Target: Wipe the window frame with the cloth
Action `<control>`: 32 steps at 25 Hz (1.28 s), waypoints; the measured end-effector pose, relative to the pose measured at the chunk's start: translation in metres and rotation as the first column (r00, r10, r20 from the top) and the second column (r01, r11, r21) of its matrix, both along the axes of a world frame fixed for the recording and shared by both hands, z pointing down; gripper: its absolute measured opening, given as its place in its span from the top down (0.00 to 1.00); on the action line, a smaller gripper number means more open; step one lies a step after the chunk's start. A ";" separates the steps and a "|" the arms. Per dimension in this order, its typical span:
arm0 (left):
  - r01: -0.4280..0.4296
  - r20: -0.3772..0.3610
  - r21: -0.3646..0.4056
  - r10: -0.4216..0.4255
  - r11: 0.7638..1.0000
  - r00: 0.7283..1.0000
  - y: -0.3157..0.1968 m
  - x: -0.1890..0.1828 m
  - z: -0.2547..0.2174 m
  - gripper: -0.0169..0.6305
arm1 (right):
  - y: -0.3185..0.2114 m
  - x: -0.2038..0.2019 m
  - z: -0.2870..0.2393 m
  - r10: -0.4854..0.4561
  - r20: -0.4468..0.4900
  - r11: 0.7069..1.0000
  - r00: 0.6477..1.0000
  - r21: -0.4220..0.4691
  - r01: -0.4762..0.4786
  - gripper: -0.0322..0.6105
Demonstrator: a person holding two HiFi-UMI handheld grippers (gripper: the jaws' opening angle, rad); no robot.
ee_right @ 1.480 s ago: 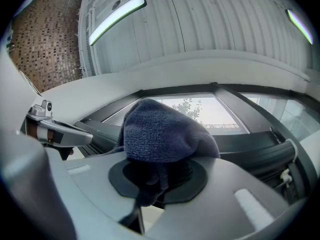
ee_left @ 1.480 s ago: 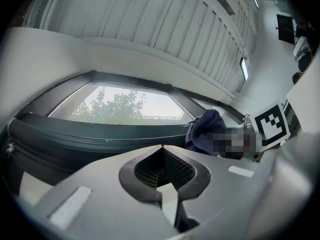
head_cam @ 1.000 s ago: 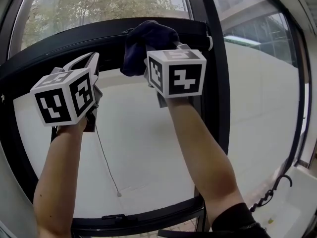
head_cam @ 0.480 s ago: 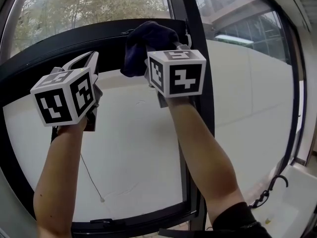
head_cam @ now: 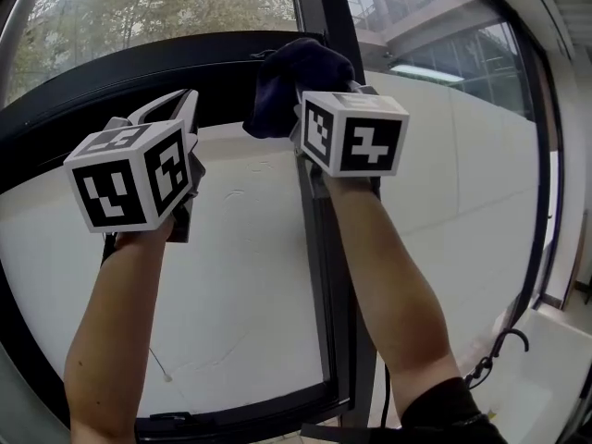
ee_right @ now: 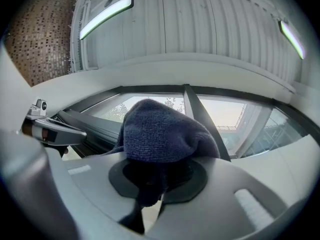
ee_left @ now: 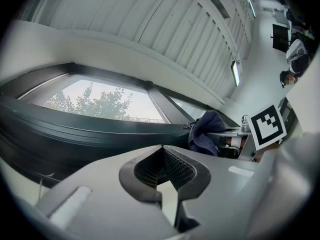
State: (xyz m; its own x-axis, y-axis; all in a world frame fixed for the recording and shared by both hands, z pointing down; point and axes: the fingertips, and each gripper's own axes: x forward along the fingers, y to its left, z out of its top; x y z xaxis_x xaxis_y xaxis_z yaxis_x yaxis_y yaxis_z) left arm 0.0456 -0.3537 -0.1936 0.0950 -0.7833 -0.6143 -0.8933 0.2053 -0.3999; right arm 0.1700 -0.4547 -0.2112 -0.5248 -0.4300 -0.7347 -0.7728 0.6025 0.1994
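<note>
Clamping bunched, nubby dark-blue cloth (ee_right: 165,131), R gripper (ee_right: 150,204) holds it at smooth black window frame (head_cam: 139,72). L gripper (ee_left: 167,204) just below frame, jaws together, empty.

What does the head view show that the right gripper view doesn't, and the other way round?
Only the head view shows the person's forearms, the marker cubes and a coiled cable at the lower right.

Only the right gripper view shows the right gripper up close, its tongs shut on the cloth, and two ceiling lamps.

Both show the dark blue cloth, the black window frame and the left gripper.
</note>
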 end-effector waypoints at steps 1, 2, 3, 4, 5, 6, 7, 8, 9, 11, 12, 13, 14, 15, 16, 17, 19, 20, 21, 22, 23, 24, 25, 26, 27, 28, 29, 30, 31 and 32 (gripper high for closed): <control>-0.006 0.007 -0.005 0.006 1.000 1.000 -0.004 0.006 0.001 0.98 | -0.006 0.007 0.001 0.007 0.007 1.000 1.000 -0.008 -0.007 0.86; -0.011 0.015 -0.008 0.012 1.000 1.000 -0.007 0.011 0.002 0.98 | -0.011 0.014 0.002 0.016 0.013 1.000 1.000 -0.015 -0.016 0.86; -0.017 0.022 -0.010 0.017 1.000 1.000 -0.011 0.016 0.002 0.98 | -0.016 0.020 0.002 0.026 0.019 0.999 0.999 -0.022 -0.026 0.86; -0.023 0.027 -0.012 0.023 1.000 0.999 -0.014 0.020 0.003 0.98 | -0.020 0.026 0.004 0.035 0.026 0.999 0.999 -0.031 -0.034 0.86; -0.030 0.028 -0.017 0.031 0.999 0.999 -0.017 0.024 0.003 0.98 | -0.024 0.032 0.005 0.041 0.033 0.998 0.999 -0.038 -0.040 0.86; -0.038 0.029 -0.023 0.039 0.999 0.999 -0.020 0.028 0.004 0.98 | -0.027 0.036 0.006 0.042 0.041 0.998 0.998 -0.044 -0.040 0.86; -0.046 0.031 -0.029 0.047 0.999 0.998 -0.022 0.032 0.004 0.98 | -0.029 0.040 0.008 0.038 0.047 0.998 0.998 -0.046 -0.036 0.86; -0.054 0.036 -0.035 0.055 0.998 0.998 -0.023 0.036 0.005 0.98 | -0.030 0.041 0.009 0.033 0.049 0.998 0.998 -0.048 -0.031 0.86; -0.061 0.040 -0.039 0.063 0.997 0.997 -0.024 0.039 0.005 0.98 | -0.029 0.041 0.010 0.034 0.046 0.998 0.998 -0.051 -0.031 0.86; -0.078 0.044 -0.046 0.080 0.996 0.996 -0.025 0.042 0.006 0.98 | -0.027 0.038 0.010 0.051 0.032 0.997 0.998 -0.055 -0.049 0.86; -0.088 0.043 -0.051 0.090 0.995 0.995 -0.026 0.043 0.007 0.98 | -0.025 0.038 0.010 0.056 0.028 0.997 0.998 -0.054 -0.054 0.86; -0.099 0.039 -0.056 0.102 0.993 0.994 -0.026 0.043 0.008 0.98 | -0.022 0.039 0.010 0.055 0.029 0.997 0.998 -0.052 -0.054 0.86; -0.114 0.036 -0.061 0.116 0.992 0.993 -0.026 0.044 0.009 0.98 | -0.020 0.040 0.011 0.054 0.030 0.997 0.998 -0.051 -0.052 0.86; -0.130 0.036 -0.064 0.132 0.989 0.991 -0.025 0.045 0.011 0.98 | -0.017 0.041 0.013 0.056 0.030 0.997 0.998 -0.050 -0.054 0.86; -0.143 0.038 -0.065 0.146 0.988 0.989 -0.024 0.047 0.012 0.98 | -0.014 0.042 0.014 0.062 0.025 0.997 0.998 -0.049 -0.061 0.86; -0.154 0.043 -0.066 0.157 0.986 0.987 -0.023 0.049 0.014 0.98 | -0.011 0.043 0.016 0.071 0.021 0.996 0.997 -0.048 -0.070 0.86; -0.172 0.048 -0.072 0.176 0.982 0.983 -0.023 0.051 0.018 0.98 | -0.005 0.050 0.019 0.082 0.022 0.996 0.996 -0.049 -0.081 0.86; -0.184 0.047 -0.078 0.188 0.980 0.981 -0.024 0.052 0.020 0.98 | -0.001 0.054 0.020 0.084 0.028 0.995 0.996 -0.051 -0.083 0.86; -0.198 0.045 -0.084 0.202 0.977 0.978 -0.025 0.054 0.021 0.98 | 0.002 0.058 0.021 0.087 0.032 0.995 0.996 -0.053 -0.085 0.86; -0.212 0.041 -0.090 0.217 0.973 0.975 -0.026 0.055 0.023 0.98 | 0.004 0.062 0.023 0.094 0.031 0.994 0.995 -0.056 -0.092 0.86; -0.225 0.037 -0.096 0.229 0.970 0.973 -0.028 0.056 0.025 0.98 | 0.005 0.066 0.025 0.104 0.026 0.993 0.994 -0.060 -0.102 0.86; -0.235 0.031 -0.102 0.240 0.967 0.970 -0.030 0.057 0.027 0.98 | 0.005 0.069 0.027 0.115 0.019 0.991 0.993 -0.065 -0.113 0.86; -0.244 0.025 -0.108 0.248 0.964 0.969 -0.033 0.058 0.030 0.98 | 0.004 0.072 0.029 0.124 0.014 0.990 0.992 -0.072 -0.122 0.86; -0.250 0.019 -0.114 0.254 0.961 0.967 -0.035 0.058 0.034 0.98 | 0.003 0.075 0.031 0.130 0.011 0.989 0.991 -0.078 -0.128 0.86; -0.255 0.015 -0.121 0.259 0.959 0.966 -0.037 0.059 0.038 0.98 | 0.002 0.076 0.033 0.133 0.008 0.988 0.991 -0.084 -0.132 0.86; -0.261 0.011 -0.129 0.265 0.957 0.964 -0.039 0.059 0.041 0.98 | -0.001 0.075 0.034 0.135 0.000 0.987 0.991 -0.090 -0.135 0.86; -0.268 0.008 -0.136 0.271 0.954 0.962 -0.041 0.059 0.044 0.98 | -0.004 0.072 0.035 0.138 -0.013 0.986 0.990 -0.097 -0.139 0.86; -0.275 0.005 -0.143 0.278 0.951 0.960 -0.043 0.058 0.047 0.98 | -0.009 0.068 0.036 0.143 -0.029 0.984 0.989 -0.105 -0.145 0.86; -0.280 0.002 -0.149 0.283 0.948 0.959 -0.046 0.057 0.049 0.98 | -0.015 0.063 0.036 0.148 -0.045 0.982 0.988 -0.114 -0.153 0.86; -0.283 -0.002 -0.153 0.286 0.947 0.958 -0.047 0.056 0.051 0.98 | -0.021 0.058 0.037 0.152 -0.056 0.980 0.987 -0.123 -0.158 0.86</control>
